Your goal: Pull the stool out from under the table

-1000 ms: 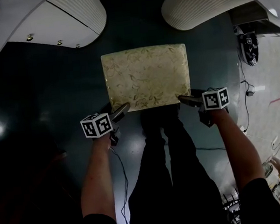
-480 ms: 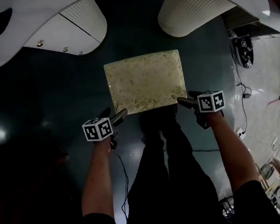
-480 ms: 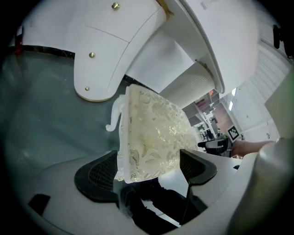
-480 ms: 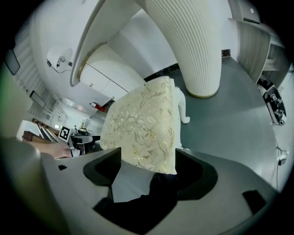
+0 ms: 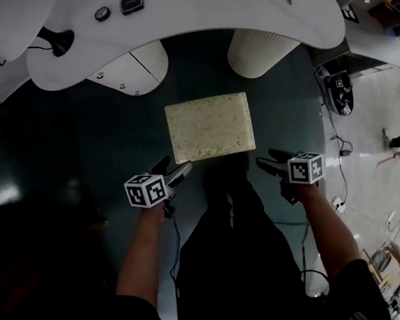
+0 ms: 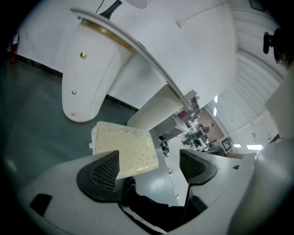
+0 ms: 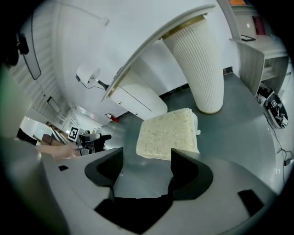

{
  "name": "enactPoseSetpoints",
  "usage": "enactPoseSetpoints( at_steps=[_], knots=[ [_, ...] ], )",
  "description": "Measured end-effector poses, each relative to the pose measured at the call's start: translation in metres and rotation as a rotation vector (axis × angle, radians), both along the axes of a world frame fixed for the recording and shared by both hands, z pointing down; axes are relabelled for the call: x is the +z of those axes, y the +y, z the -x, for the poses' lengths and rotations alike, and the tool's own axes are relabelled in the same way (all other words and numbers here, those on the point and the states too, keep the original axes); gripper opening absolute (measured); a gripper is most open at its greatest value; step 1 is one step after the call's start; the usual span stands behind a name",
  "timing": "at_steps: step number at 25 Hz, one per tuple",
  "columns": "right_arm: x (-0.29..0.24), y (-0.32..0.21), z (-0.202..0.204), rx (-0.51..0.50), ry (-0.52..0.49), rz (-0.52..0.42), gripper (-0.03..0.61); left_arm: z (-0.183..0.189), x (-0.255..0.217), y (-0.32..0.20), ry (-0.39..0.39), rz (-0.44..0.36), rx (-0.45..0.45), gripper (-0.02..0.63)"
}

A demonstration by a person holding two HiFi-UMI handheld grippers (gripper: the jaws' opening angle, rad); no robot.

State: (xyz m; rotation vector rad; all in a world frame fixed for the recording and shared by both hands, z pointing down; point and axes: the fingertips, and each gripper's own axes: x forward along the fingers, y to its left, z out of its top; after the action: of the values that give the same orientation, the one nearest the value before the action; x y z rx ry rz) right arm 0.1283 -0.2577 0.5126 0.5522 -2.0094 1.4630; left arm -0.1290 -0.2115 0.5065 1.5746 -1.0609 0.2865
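The stool (image 5: 209,127), a square seat in pale yellow floral fabric, stands on the dark green floor just in front of the white table (image 5: 241,7), out from under its top. My left gripper (image 5: 178,168) hangs open near the seat's front left corner, a short gap away from it. Off the front right corner my right gripper (image 5: 269,159) is also open and apart from the seat. From the left gripper (image 6: 151,167) the stool (image 6: 125,149) lies ahead, partly behind the left jaw. Beyond the right gripper (image 7: 147,167) the stool (image 7: 170,133) is in full sight.
Two ribbed white table legs (image 5: 263,51) (image 5: 131,67) stand just behind the stool. My own legs (image 5: 226,209) are directly in front of it. A black device (image 5: 339,93) and cables lie on the floor at right. Small items (image 5: 132,2) sit on the tabletop.
Both grippers have come off the stool's front corners and now hang apart from it. The head view has pulled back and up, so more of the tabletop shows.
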Motion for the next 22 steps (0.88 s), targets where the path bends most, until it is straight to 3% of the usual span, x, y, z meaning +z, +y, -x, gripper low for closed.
enactPoseSetpoints(
  at_steps=[5,10,22],
  knots=[
    [-0.092,0.020,0.011,0.018,-0.106,-0.049,0.325,-0.015,-0.093,0.000,0.030,-0.108,0.003,0.417],
    [-0.166,0.033,0.008,0.038,-0.195,-0.094,0.322,-0.050,-0.165,0.003,0.039,-0.209,0.084,0.409],
    [-0.327,0.037,-0.039,0.067,-0.391,-0.355,0.211,-0.129,-0.336,0.001,-0.034,-0.561,0.090,0.253]
  ],
)
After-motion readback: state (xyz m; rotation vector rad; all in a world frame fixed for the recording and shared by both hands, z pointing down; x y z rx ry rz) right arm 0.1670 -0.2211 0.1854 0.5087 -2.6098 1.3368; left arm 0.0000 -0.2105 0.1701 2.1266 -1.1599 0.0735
